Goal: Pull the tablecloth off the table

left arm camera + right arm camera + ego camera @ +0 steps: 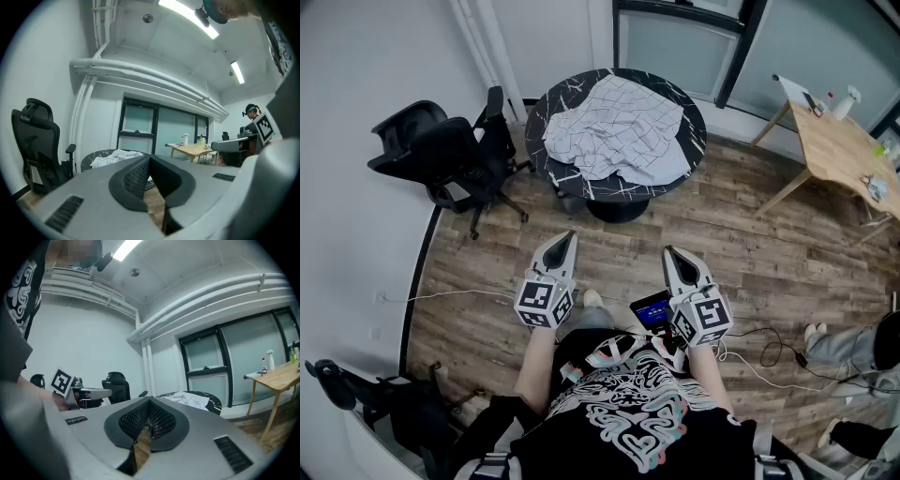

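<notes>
- Left gripper [571,234] is held low in front of the person's chest. Its jaws are pressed fully together with nothing between them, and its tip aims toward the round table.
- The right gripper [667,250] is level with it and well apart from it. Its jaws are also closed tight and empty, pointing the same way.
- Each gripper carries a marker cube [544,302] at its rear, near the person's forearm.
- A small lit screen [652,309] sits just beside the right gripper's cube.
- A dark cable [769,352] trails across the wood-plank floor [741,234] on the person's right.
- Bare floor separates both gripper tips from the table; neither touches anything.
- The round table [692,155] has a black top with white veining and stands on a dark central base.
- The tablecloth [614,127] is white with a thin grid pattern. It lies crumpled on the tabletop and covers most of the middle, leaving the dark rim bare around it.
- A black office chair [441,150] stands left of the table, near the wall.
- A wooden table [839,150] with small items on it stands far right, by the windows.
</notes>
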Available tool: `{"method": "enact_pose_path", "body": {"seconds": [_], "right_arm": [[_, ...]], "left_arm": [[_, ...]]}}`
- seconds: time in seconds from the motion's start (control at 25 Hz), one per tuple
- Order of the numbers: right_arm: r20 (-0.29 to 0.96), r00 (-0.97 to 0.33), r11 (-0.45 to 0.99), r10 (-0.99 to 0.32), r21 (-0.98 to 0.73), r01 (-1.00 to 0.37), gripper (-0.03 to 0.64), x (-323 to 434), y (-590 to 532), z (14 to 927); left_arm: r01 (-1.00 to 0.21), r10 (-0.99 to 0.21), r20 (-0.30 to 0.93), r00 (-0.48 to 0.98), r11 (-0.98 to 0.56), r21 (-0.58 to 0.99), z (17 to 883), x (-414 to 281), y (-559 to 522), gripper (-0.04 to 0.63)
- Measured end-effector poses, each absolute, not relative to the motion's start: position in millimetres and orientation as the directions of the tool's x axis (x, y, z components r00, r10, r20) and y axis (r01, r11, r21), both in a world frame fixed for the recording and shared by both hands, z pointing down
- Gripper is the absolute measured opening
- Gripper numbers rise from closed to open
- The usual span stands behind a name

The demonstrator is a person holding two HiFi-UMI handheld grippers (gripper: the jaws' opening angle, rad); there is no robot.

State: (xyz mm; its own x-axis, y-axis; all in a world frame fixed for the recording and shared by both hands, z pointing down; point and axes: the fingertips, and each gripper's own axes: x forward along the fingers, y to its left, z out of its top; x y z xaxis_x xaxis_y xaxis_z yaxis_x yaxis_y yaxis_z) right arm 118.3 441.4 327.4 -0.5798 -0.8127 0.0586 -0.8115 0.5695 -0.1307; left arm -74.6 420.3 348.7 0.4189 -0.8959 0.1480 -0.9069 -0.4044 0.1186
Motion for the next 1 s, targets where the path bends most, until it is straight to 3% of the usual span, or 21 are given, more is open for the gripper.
{"method": "enact_pose_path", "body": {"seconds": [0.64, 1.0], "right_arm": [[0.031, -0.573, 0.565, -0.819, -0.131, -0.815, 0.029, 124.9, 443.8, 330.7], [0.029, -0.564, 0.555, -0.825, -0.142, -0.82, 0.029, 142.2, 442.9, 336.9]], "left_arm": [[-0.913, -0.896, 0.174, 0.409, -0.402, 0.072, 352.4, -66.7, 426.5, 0.014], [-0.911, -0.903, 0.127, 0.411, -0.401, 0.102, 346.8, -56.0, 418.0, 0.014]]}}
